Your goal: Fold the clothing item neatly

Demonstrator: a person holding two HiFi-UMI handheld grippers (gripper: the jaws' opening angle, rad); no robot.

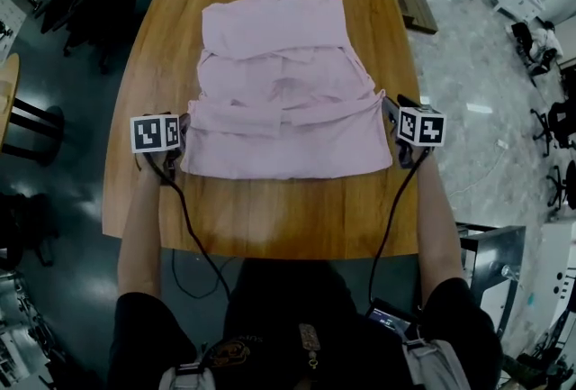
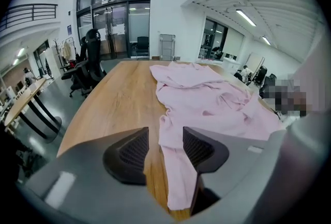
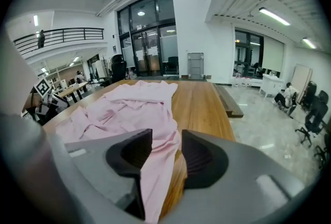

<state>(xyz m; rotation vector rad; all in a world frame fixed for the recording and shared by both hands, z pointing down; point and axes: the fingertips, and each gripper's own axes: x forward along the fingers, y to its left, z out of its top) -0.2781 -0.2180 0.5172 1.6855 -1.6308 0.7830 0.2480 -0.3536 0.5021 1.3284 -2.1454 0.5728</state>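
Down at six o'clock, the grey left gripper point(image 2: 165, 140) has its jaws standing apart. The near edge of the pale pink, crumpled cloth garment point(image 2: 207, 101) runs between the dark ribbed pads point(image 2: 135, 153), hugging the right-hand one, with bare wood showing beside the left. The garment spreads up towards one o'clock across the long light-brown wooden table point(image 2: 114, 104). A black office chair point(image 2: 88, 62) sits at ten o'clock, and tall glass doors point(image 2: 119, 16) at eleven.
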